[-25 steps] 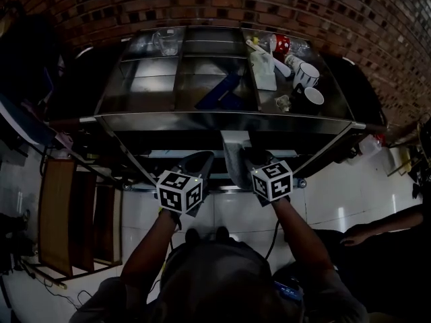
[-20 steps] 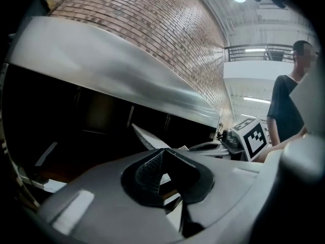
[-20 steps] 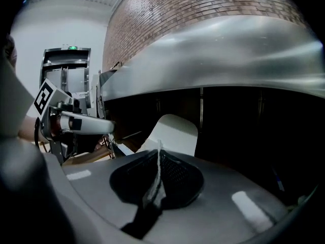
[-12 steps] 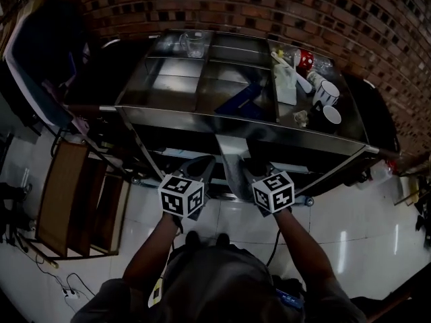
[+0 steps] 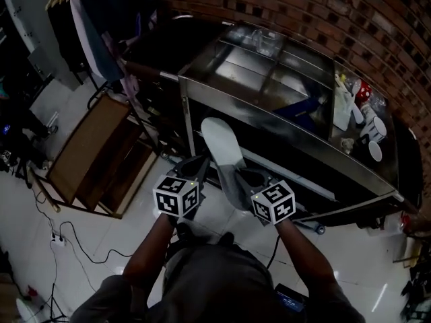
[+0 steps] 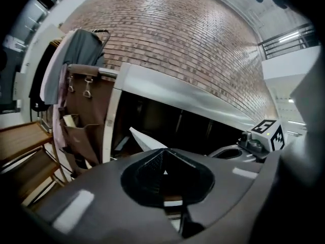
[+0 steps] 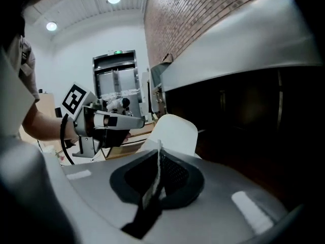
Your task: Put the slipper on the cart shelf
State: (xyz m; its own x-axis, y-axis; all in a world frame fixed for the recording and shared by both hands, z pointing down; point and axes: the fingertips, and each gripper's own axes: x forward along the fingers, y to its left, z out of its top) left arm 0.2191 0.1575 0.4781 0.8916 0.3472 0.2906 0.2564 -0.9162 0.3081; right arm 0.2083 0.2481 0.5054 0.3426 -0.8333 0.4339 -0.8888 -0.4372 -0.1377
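A pale grey slipper (image 5: 222, 150) sticks up and forward from my right gripper (image 5: 244, 180), which is shut on its near end. In the right gripper view its thin edge is pinched between the black pads (image 7: 172, 174) and its rounded end (image 7: 175, 131) rises beyond them. My left gripper (image 5: 199, 168) hangs just left of the slipper, its jaws together with nothing seen between them (image 6: 162, 159). The steel cart (image 5: 269, 120) stands ahead and to the right, and the space under its top (image 7: 238, 111) is dark.
Cups and a bottle (image 5: 367, 123), a blue object (image 5: 296, 106) and a glass (image 5: 269, 42) sit on the cart top. A wooden rack (image 5: 94, 153) and hanging clothes (image 5: 101, 32) stand to the left. Cables (image 5: 60, 237) lie on the white tile floor. A brick wall is behind.
The view has swung left, so the cart now sits at upper right. The slipper has been raised, and its pale sole now shows in front of the cart's left end. Both grippers stay side by side.
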